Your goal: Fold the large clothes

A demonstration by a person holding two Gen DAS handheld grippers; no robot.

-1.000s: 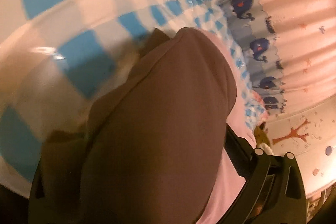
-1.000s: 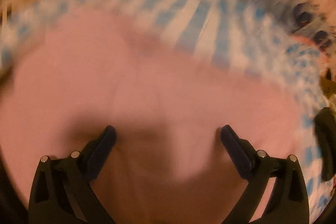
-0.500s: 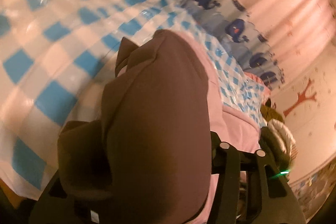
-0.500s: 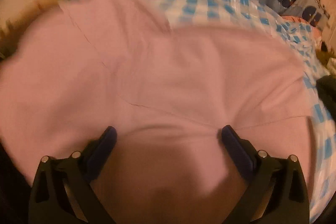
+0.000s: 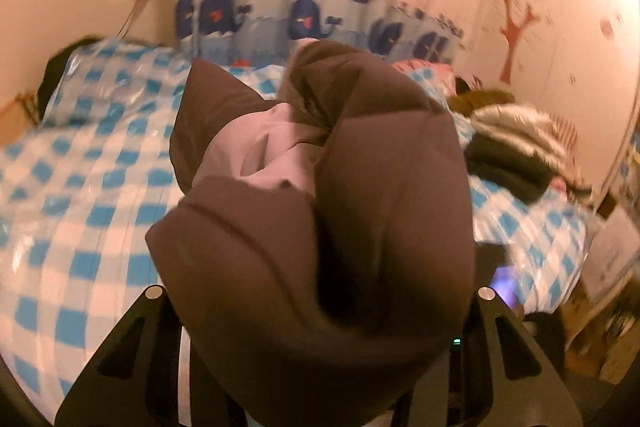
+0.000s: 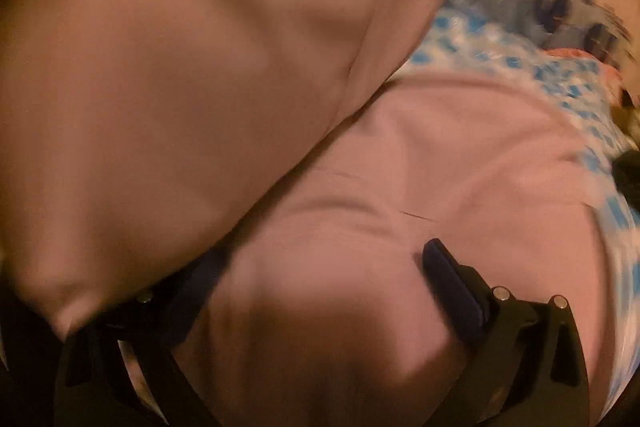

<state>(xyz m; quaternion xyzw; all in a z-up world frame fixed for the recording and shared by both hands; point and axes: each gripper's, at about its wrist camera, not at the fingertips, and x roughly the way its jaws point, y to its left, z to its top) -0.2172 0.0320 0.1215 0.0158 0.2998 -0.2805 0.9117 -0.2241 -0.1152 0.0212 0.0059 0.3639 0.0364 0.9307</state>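
Pink garment [image 6: 460,155] lies spread on the blue-and-white checked bed cover [image 5: 80,211]; one part of it is lifted and hangs across the upper left of the right wrist view. A bunched fold of the same garment, dark in shadow with a paler pink patch, fills the left gripper [image 5: 320,307]; its jaws are closing with the cloth between them, fingertips hidden by fabric. Right gripper [image 6: 320,267] has fingers [image 6: 452,275] spread wide over the flat cloth, gripping nothing. Whale-print curtain [image 5: 304,15] behind the bed; pile of other clothes [image 5: 516,147] at right.
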